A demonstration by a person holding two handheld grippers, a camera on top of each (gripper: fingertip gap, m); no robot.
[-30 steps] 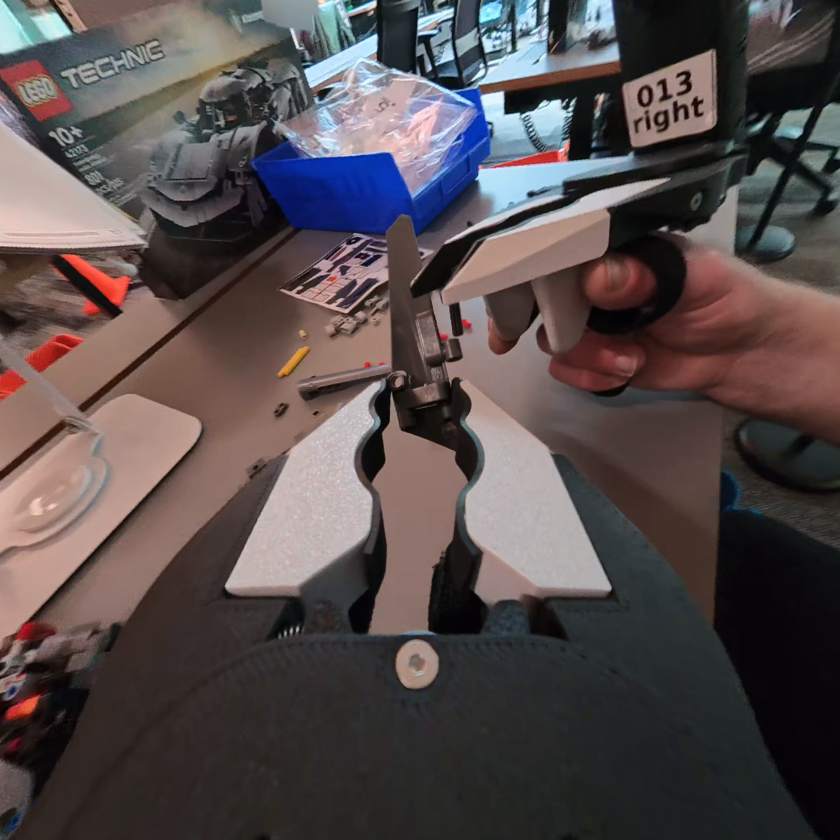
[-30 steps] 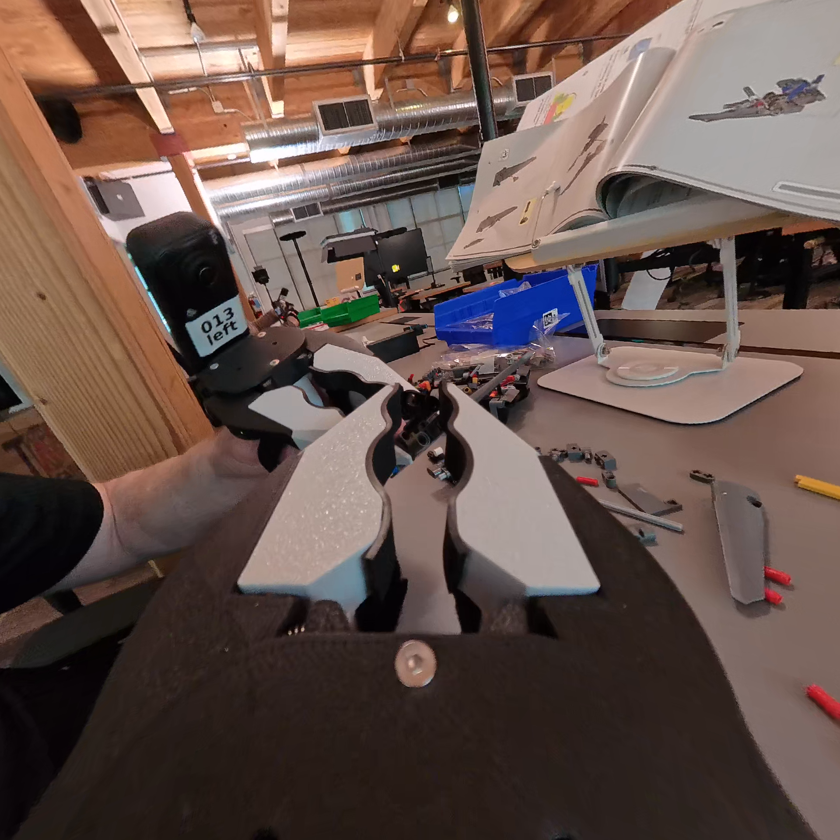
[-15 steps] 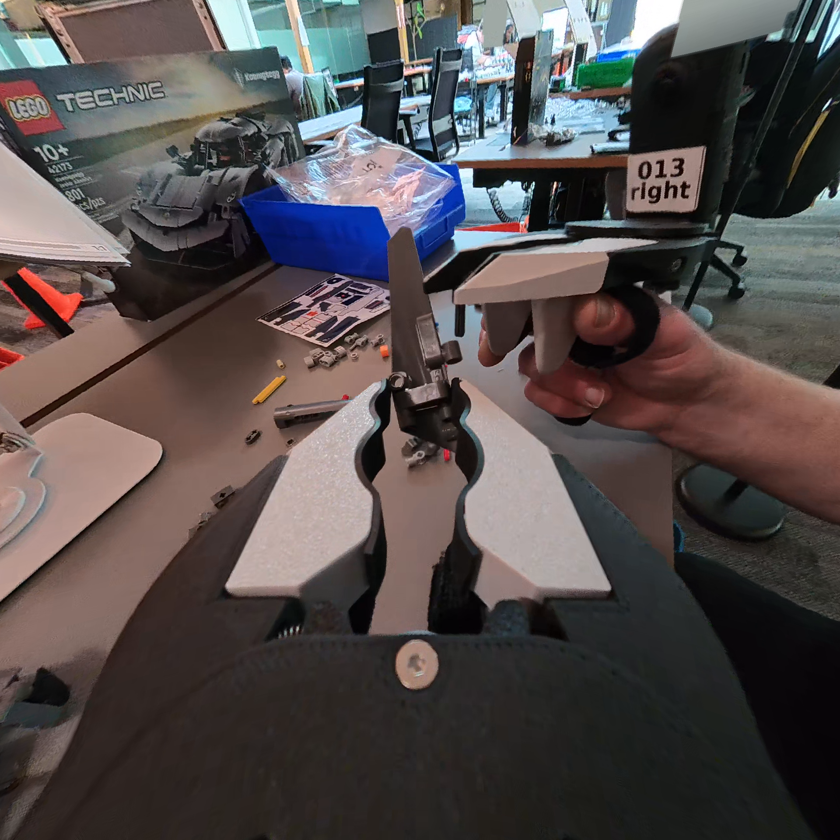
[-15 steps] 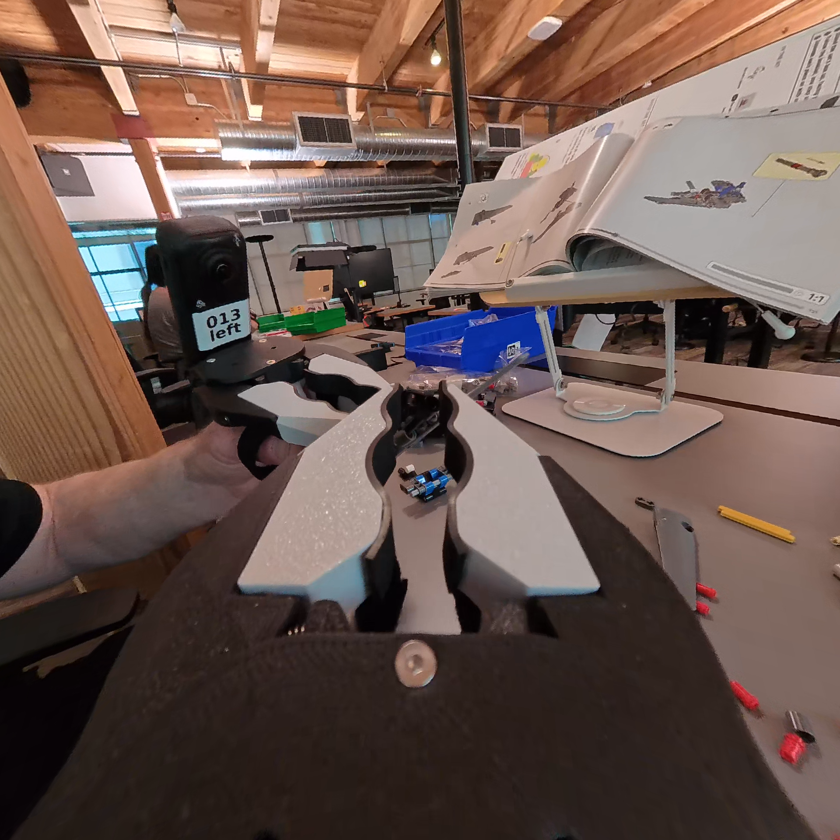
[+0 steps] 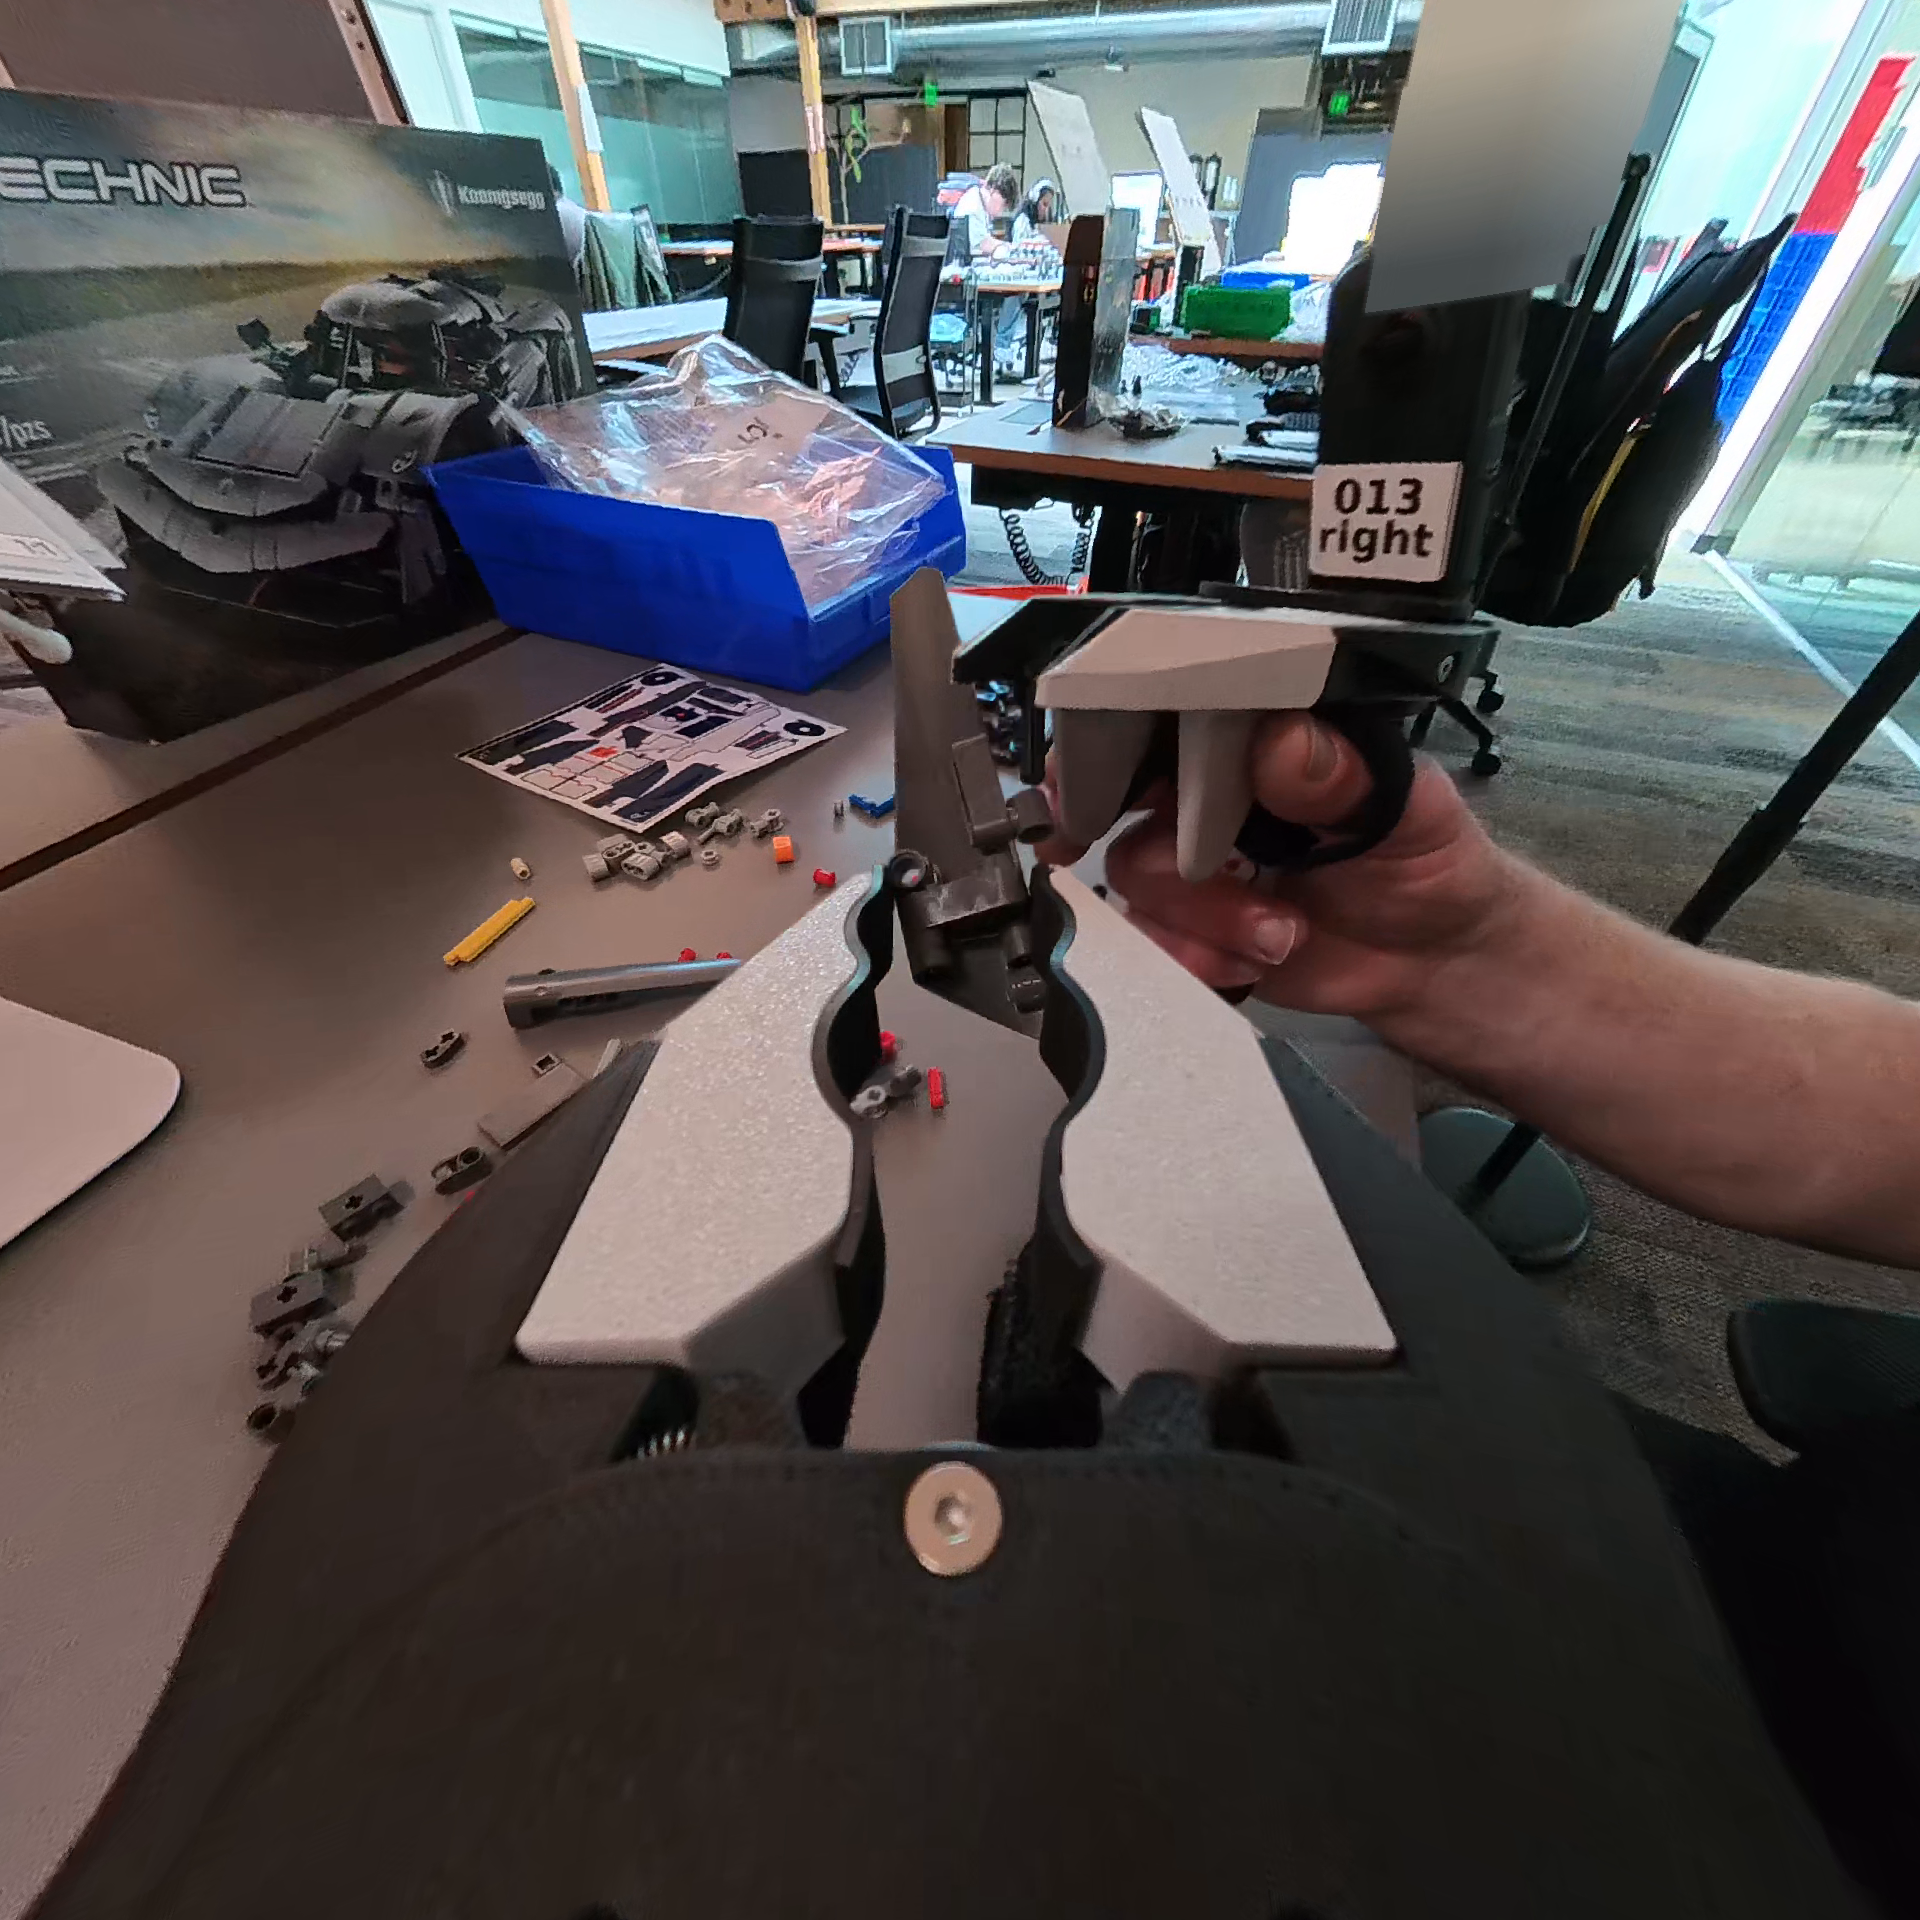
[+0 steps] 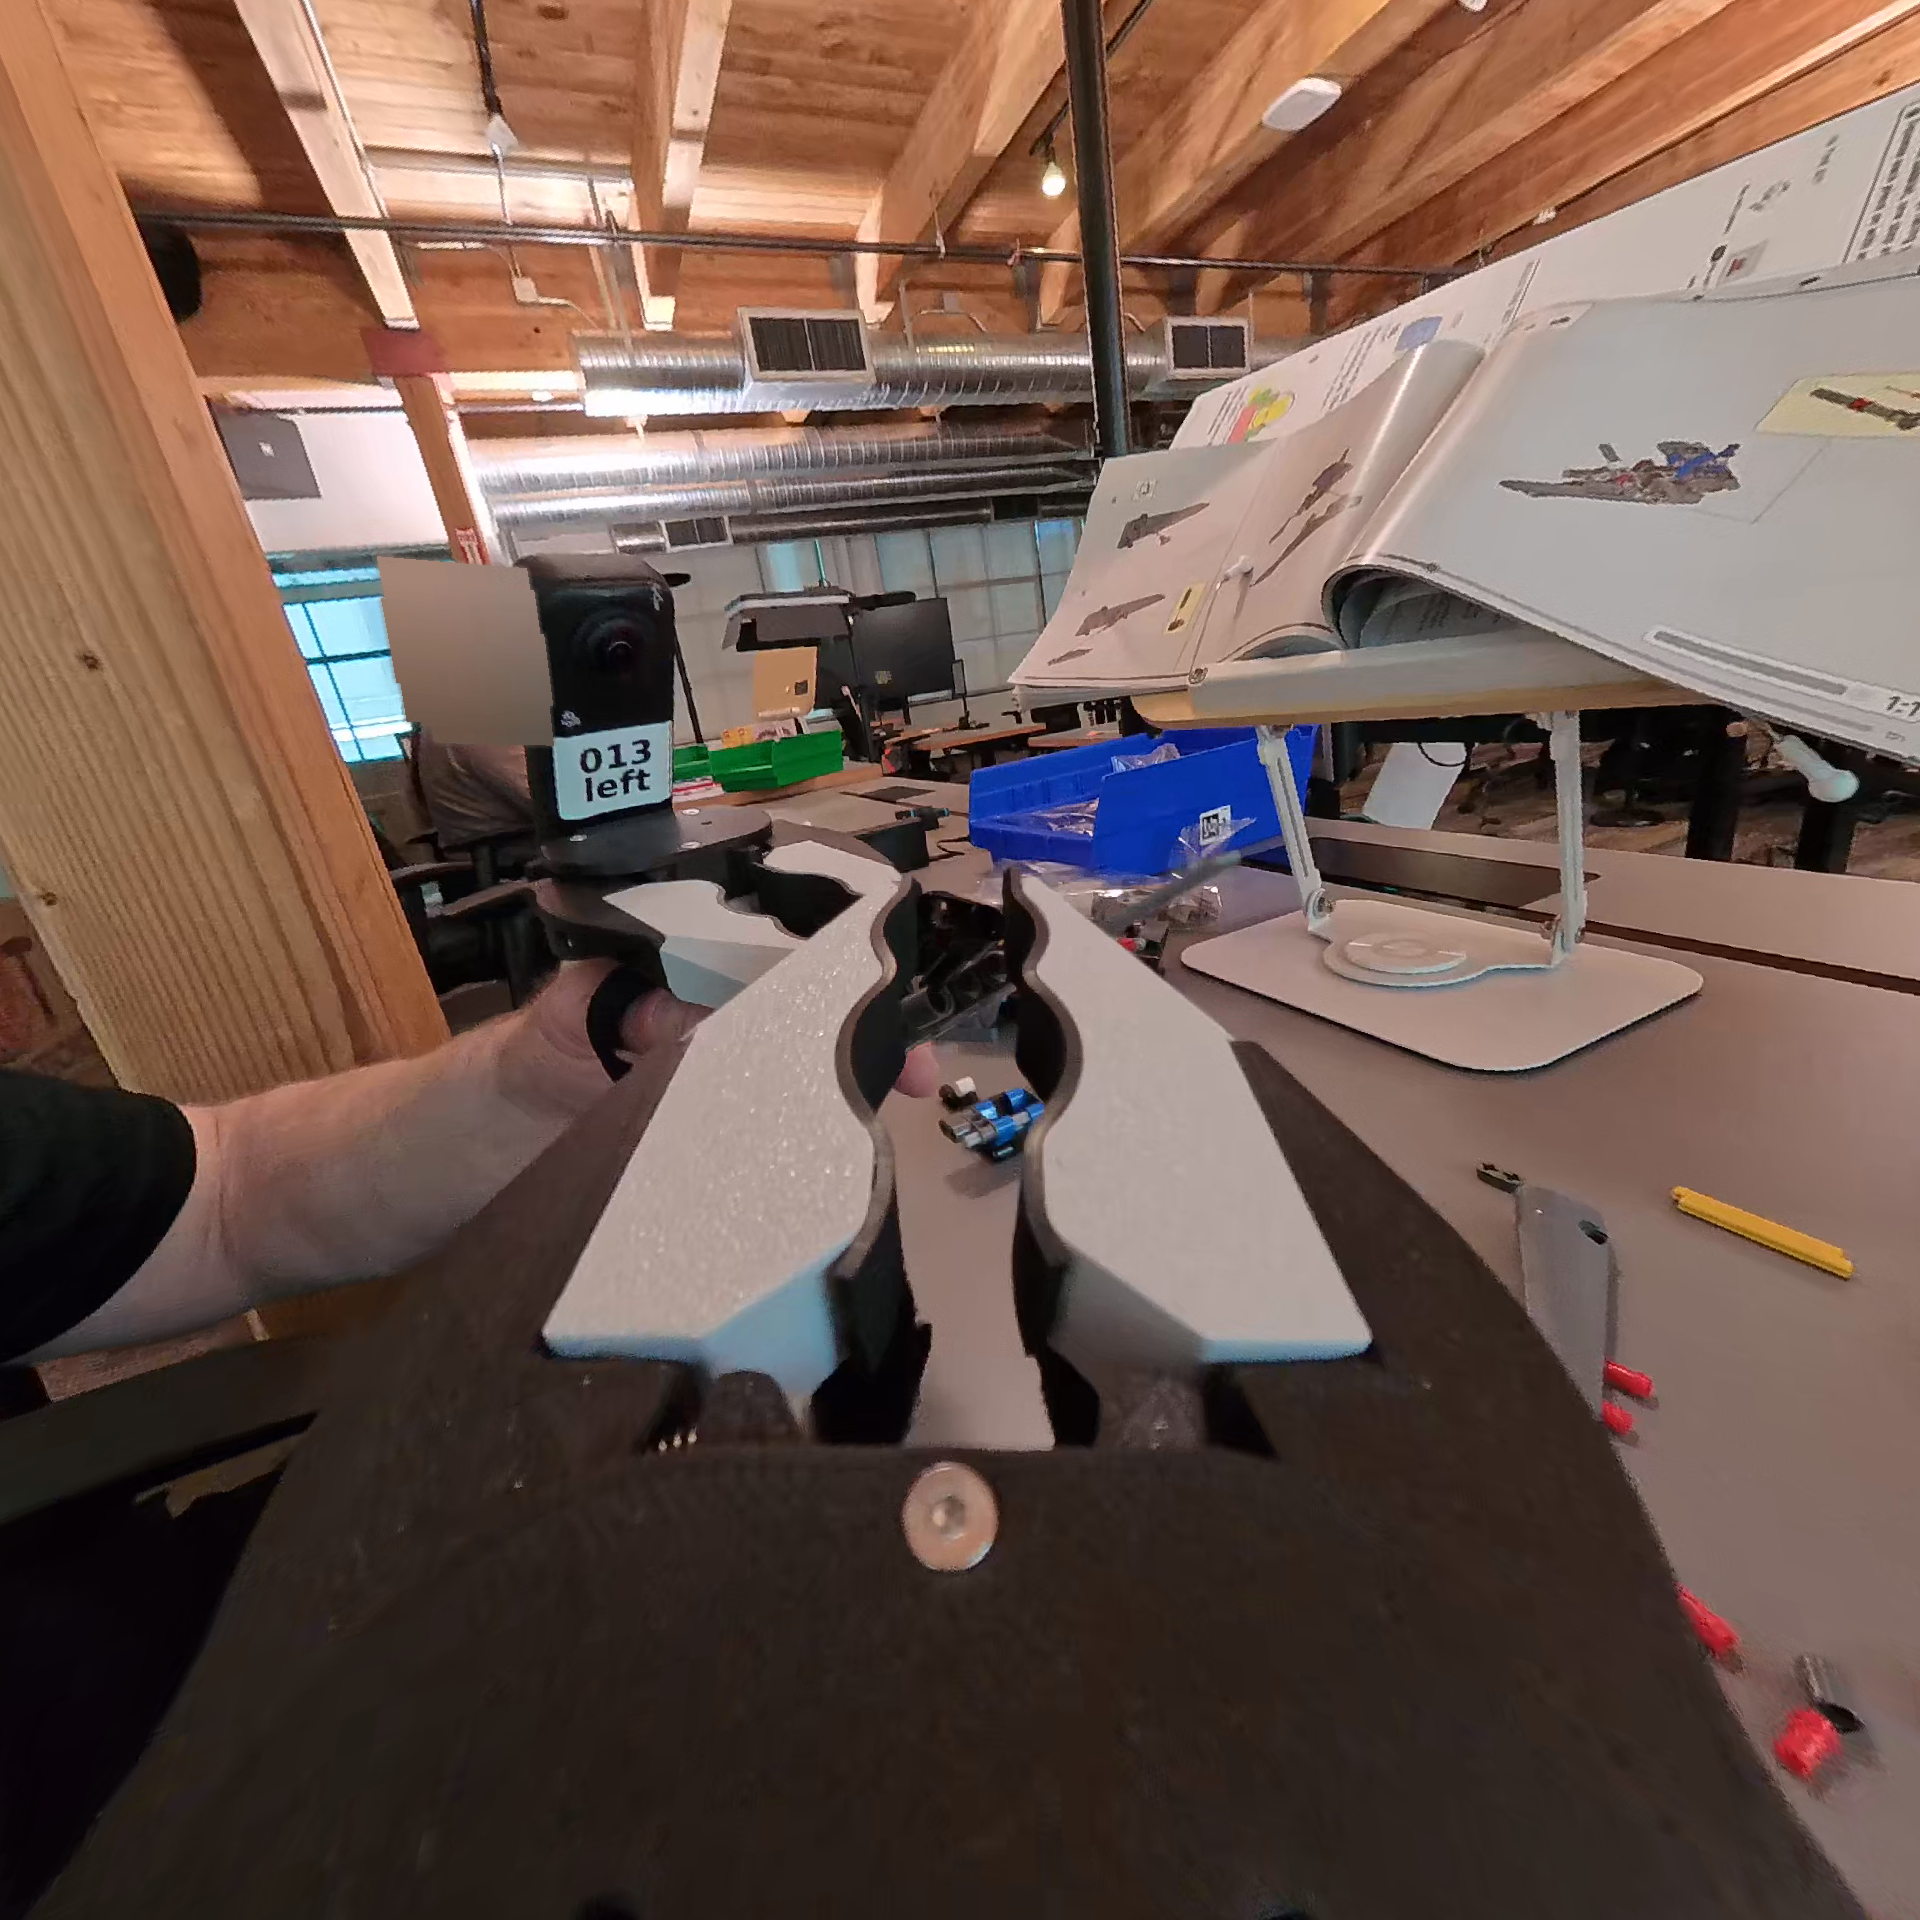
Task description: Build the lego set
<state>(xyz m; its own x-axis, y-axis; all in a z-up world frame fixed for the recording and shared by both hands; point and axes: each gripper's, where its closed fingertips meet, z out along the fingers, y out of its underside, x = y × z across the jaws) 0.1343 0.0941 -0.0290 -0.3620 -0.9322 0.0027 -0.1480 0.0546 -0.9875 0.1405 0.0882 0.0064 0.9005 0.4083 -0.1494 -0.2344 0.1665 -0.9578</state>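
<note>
An open-plan workshop-style office: exposed timber ceiling beams (image 6: 727, 156) and silver air ducts (image 6: 831, 353) overhead, rows of tables with black office chairs (image 5: 904, 301), blue parts bins (image 5: 665, 582), glass partition walls, and grey carpet (image 5: 1662, 727).

Toward the back of the grey desk (image 5: 312, 831), a blue bin (image 5: 644, 582) holding a crumpled clear plastic bag (image 5: 727, 447). Beyond it, black office chairs (image 5: 904, 301) at further desks. To the right, a dark backpack (image 5: 1642, 416) above grey carpet (image 5: 1662, 727). In the right wrist view, a wooden post (image 6: 156, 623) at left, silver ducts (image 6: 831, 364) under timber beams, green bins (image 6: 779, 758) far off, and a white stand (image 6: 1455, 987) near another blue bin (image 6: 1091, 810).
</note>
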